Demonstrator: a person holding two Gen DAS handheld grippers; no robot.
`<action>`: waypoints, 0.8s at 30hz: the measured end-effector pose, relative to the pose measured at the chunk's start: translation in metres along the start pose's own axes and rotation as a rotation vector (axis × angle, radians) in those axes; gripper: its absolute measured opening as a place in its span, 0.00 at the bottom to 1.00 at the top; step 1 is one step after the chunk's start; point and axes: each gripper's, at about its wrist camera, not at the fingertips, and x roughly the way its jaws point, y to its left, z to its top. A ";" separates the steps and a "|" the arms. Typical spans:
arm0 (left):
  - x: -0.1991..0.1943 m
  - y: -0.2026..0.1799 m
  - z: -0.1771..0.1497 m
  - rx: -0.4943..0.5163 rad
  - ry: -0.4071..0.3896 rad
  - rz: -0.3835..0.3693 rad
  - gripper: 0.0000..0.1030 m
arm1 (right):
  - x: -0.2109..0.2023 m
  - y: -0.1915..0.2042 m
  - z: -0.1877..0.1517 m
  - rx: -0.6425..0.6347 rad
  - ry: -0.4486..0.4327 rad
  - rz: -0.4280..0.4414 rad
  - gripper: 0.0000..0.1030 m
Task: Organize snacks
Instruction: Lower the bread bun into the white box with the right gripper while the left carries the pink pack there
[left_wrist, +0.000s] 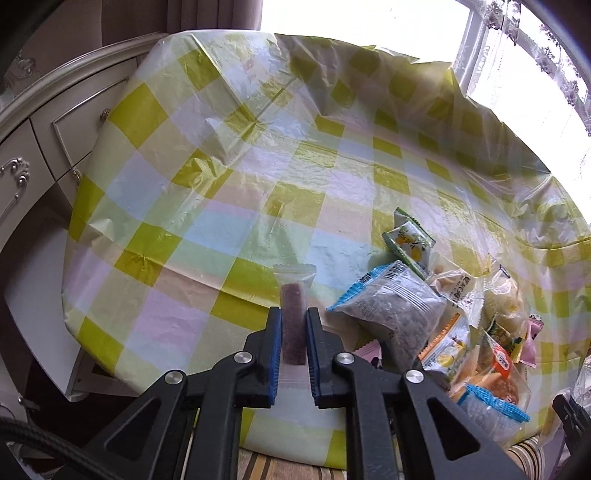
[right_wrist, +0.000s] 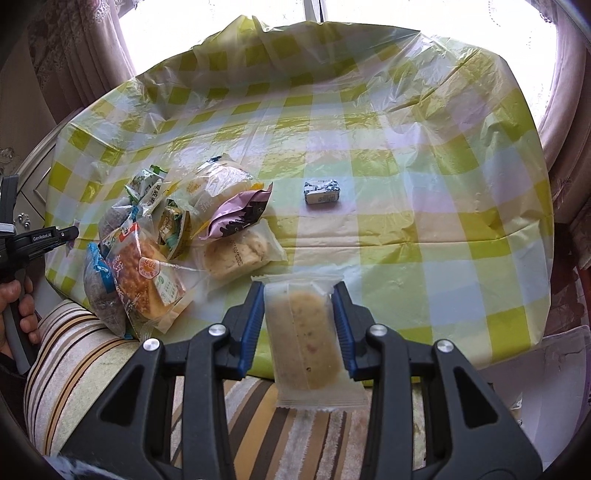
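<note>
Clear plastic wrapping encloses both items currently held. The left gripper (left_wrist: 294, 325) is clamped on a slim purple-brown bar (left_wrist: 293, 325) sealed in a transparent sleeve with serrated ends; the bar stands lengthwise between the blue pads (left_wrist: 275, 354), its upper crimped end projecting past the fingertips toward 12 o'clock and its lower crimped end lying back between the jaws toward 6 o'clock. The jaws stand narrow, both pads pressed against the sides of the wrapper. The right gripper (right_wrist: 299, 306) is closed on a pale speckled cake slice (right_wrist: 314, 339) in a frosted rectangular packet; the jaws stand at a moderate width set by the packet, which sits slightly tilted, its top edge level with the fingertips and its serrated bottom edge hanging toward 6 o'clock over a striped cushion (right_wrist: 92, 354). Both items are held above the near edge of a table covered by a checked plastic cloth (right_wrist: 424, 229) in yellow-green, pale blue and pink. In the right wrist view, the snack pile (right_wrist: 166, 236) lies on the cloth at 10 o'clock from the right gripper, well apart from it; it comprises bread rolls in clear bags, a blue-edged packet of dark grains, a lilac packet and green-printed sachets. A small white-and-blue wrapped block (right_wrist: 322, 192) lies alone at 12 o'clock, well beyond the fingertips. In the left wrist view, the same pile (left_wrist: 443, 314) lies at 3 o'clock, near the left gripper's right finger.
</note>
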 end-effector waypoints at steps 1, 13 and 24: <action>-0.004 -0.003 -0.001 0.001 -0.008 -0.011 0.13 | -0.003 -0.002 0.000 0.009 -0.006 -0.001 0.40; -0.063 -0.097 -0.026 0.148 -0.042 -0.228 0.13 | -0.049 -0.055 -0.022 0.127 -0.048 -0.068 0.40; -0.072 -0.231 -0.087 0.387 0.102 -0.485 0.13 | -0.078 -0.122 -0.066 0.255 -0.027 -0.160 0.40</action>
